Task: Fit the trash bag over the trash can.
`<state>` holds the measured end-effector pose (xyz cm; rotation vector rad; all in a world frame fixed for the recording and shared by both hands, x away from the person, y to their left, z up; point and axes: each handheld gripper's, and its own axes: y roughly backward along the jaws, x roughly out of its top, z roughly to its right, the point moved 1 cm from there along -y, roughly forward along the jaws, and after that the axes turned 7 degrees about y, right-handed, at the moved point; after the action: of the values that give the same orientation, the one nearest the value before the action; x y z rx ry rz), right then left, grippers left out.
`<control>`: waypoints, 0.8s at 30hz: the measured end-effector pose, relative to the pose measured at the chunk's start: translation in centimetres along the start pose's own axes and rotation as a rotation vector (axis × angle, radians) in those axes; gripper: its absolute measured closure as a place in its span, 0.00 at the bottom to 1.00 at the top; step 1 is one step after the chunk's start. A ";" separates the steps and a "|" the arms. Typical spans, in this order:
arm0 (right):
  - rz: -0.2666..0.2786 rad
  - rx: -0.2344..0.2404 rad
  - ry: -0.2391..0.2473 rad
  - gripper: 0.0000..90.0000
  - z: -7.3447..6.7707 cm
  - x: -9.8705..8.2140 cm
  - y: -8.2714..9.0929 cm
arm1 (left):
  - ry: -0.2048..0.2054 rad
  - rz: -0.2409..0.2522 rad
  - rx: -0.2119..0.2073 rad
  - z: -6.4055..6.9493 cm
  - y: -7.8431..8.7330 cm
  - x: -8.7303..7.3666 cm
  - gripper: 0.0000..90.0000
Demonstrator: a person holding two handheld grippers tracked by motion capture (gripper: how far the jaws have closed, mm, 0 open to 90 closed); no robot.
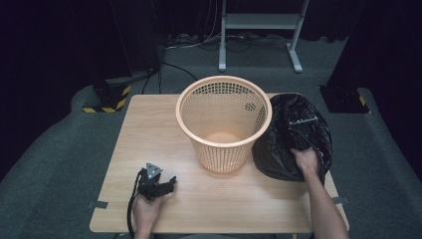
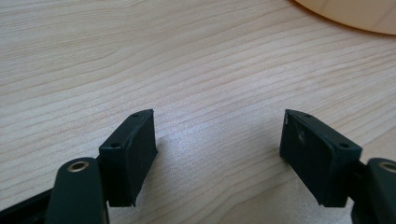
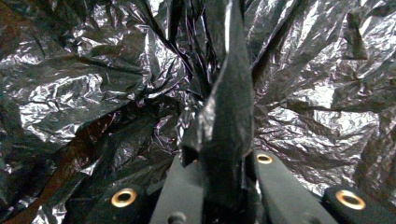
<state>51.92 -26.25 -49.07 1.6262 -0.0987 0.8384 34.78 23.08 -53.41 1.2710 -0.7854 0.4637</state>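
Crumpled black plastic bag [image 1: 278,144] beside the orange basket [image 1: 224,119]

A light wooden table [image 1: 149,144] with rounded corners stands on grey carpet [image 1: 54,154], and strips of grey tape [image 1: 98,204] hold its near corners. The room behind is dark, almost black. At the far side a pale metal stand [image 1: 259,22] rests on two feet, with loose cables [image 1: 191,42] running along the floor beside it. A dark upright at the left sits on a base edged in yellow and black stripes [image 1: 107,102], and another dark base [image 1: 344,98] stands at the right
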 end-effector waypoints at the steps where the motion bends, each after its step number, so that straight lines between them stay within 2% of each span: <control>1: 0.006 0.004 0.002 0.99 0.0 0.0 0.2 | 0.000 0.000 0.000 0.0 0.0 0.0 0.30; 12: 0.027 -0.001 0.018 0.99 0.0 0.2 1.7 | 0.003 0.001 -0.001 0.0 0.0 0.0 0.30; 15: 0.028 -0.009 0.035 0.99 -0.1 0.4 2.2 | 0.003 0.002 -0.001 0.0 0.0 0.0 0.30; 24: 0.054 -0.004 0.033 0.99 0.1 0.4 3.7 | 0.002 0.001 -0.001 0.0 0.0 0.0 0.30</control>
<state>50.43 -27.15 -45.77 1.6112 -0.1214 0.9059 34.79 23.07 -53.41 1.2693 -0.7843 0.4655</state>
